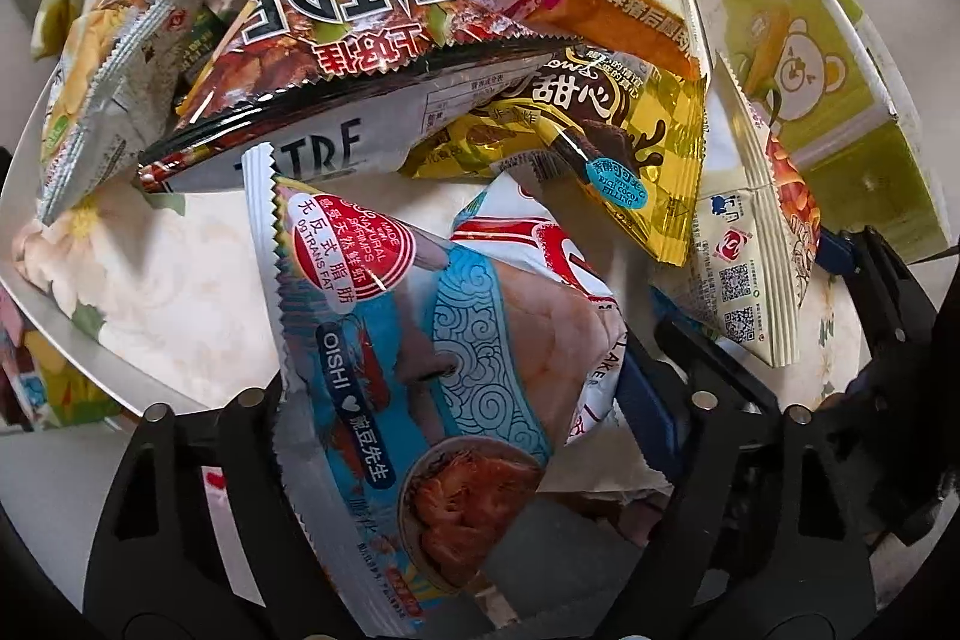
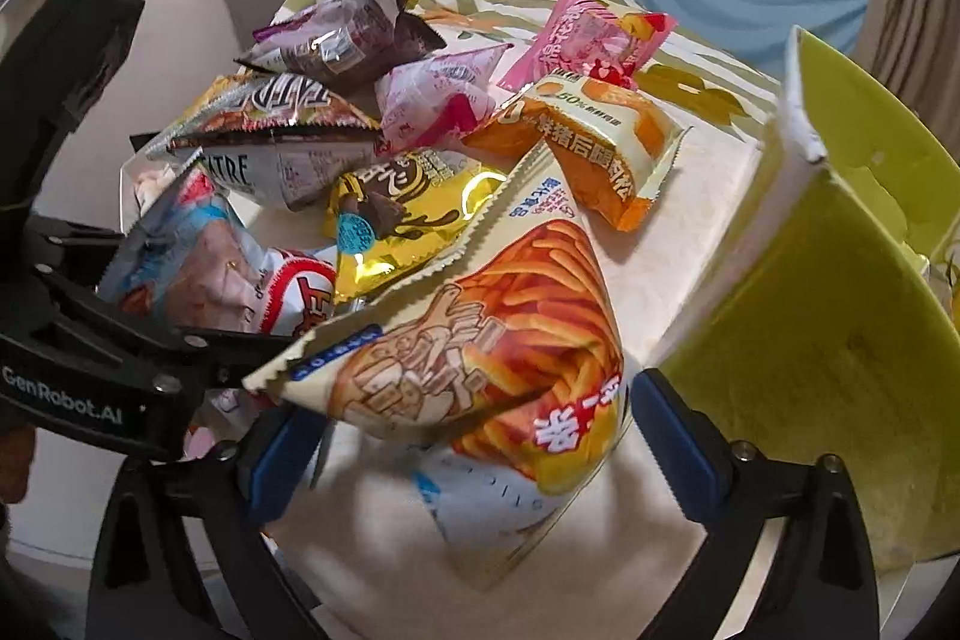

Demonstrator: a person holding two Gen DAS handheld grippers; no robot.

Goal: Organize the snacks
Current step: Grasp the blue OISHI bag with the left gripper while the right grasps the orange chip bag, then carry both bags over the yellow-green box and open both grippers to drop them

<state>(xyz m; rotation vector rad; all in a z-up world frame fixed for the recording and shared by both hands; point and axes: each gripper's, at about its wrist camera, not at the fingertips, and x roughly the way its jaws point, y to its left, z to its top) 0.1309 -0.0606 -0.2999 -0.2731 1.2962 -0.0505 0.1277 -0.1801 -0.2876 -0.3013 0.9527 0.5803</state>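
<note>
Right wrist view: green box [image 2: 840, 316] stands at 3 o'clock, its open wall near the counter [image 2: 708, 196] edge, leaving little swing room there. Snack pile [image 2: 360, 112] crowds 10 to 12 o'clock. Right tongs [image 2: 474, 436] straddle the fries bag [image 2: 516, 340], pads apparently not yet pressing; a slippery bag could squirt out. Left tongs [image 1: 456, 460] flank the shrimp-chip bag [image 1: 384, 340]; whether they pinch it cannot be told. Both tools sit close together, so a clash is the likeliest fault.
</note>
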